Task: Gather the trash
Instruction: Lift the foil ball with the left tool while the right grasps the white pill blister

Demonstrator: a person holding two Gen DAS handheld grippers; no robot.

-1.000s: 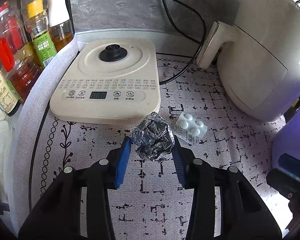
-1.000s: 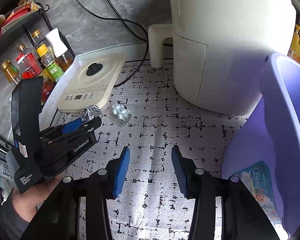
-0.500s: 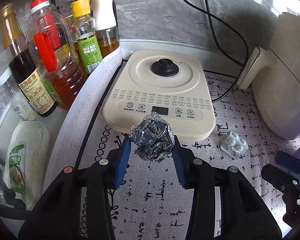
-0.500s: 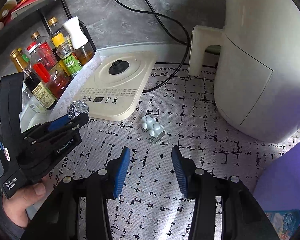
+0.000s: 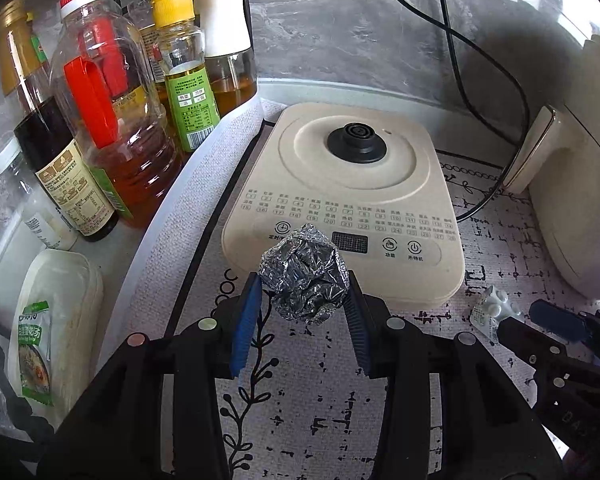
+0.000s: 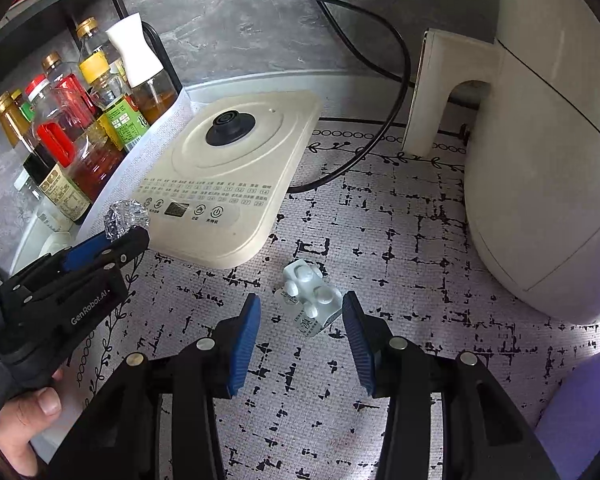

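My left gripper (image 5: 302,300) is shut on a crumpled foil ball (image 5: 305,274) and holds it above the patterned mat, in front of the cream cooker base (image 5: 352,184). The foil ball (image 6: 125,215) and left gripper (image 6: 112,240) also show in the right wrist view. My right gripper (image 6: 300,316) is open, with its fingers on either side of a white pill blister pack (image 6: 310,298) that lies on the mat. The blister pack (image 5: 490,310) shows at the right in the left wrist view, next to the right gripper's fingertips (image 5: 556,322).
Oil and sauce bottles (image 5: 112,120) stand at the left on a rack. A white air fryer (image 6: 540,140) stands at the right, with black cords (image 6: 372,92) behind. A purple bin's edge (image 6: 580,408) is at the lower right. A packaged food tray (image 5: 52,320) lies at the left.
The left gripper has carried the foil ball up and to the left, toward the bottles. The right gripper has moved forward and down until its fingers flank the blister pack.
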